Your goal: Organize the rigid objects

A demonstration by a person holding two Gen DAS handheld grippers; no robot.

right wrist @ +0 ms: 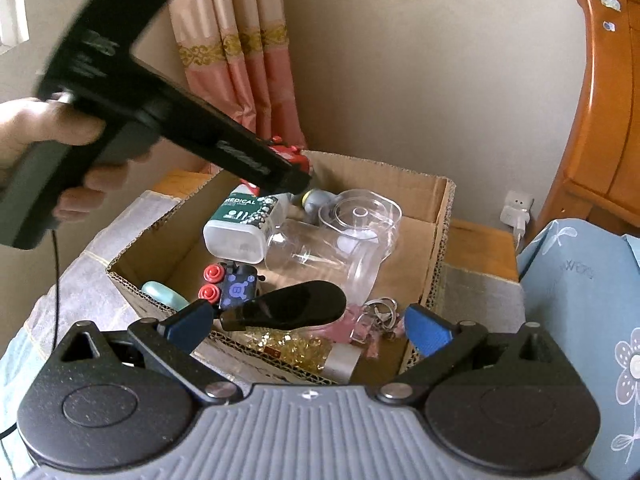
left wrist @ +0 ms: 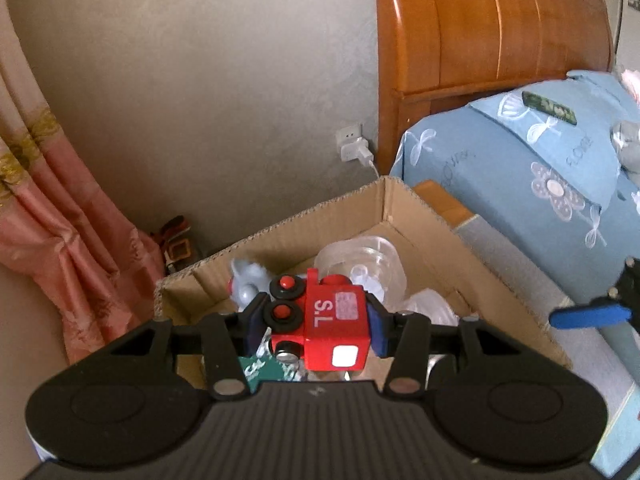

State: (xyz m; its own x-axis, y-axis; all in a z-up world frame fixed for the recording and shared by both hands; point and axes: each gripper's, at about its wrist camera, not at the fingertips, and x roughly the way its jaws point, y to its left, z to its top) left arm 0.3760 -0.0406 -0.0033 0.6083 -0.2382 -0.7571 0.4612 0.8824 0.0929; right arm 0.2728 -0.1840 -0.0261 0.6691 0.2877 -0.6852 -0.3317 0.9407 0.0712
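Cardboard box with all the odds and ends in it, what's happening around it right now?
A person is sorting small items into the open cardboard box. The left gripper is shut on a red toy train car marked "S.L" and holds it above the box. The right gripper hangs open and empty at the near edge. Inside lie a clear plastic jug, a green-labelled "MEDICAL" bottle and a blue toy train car.
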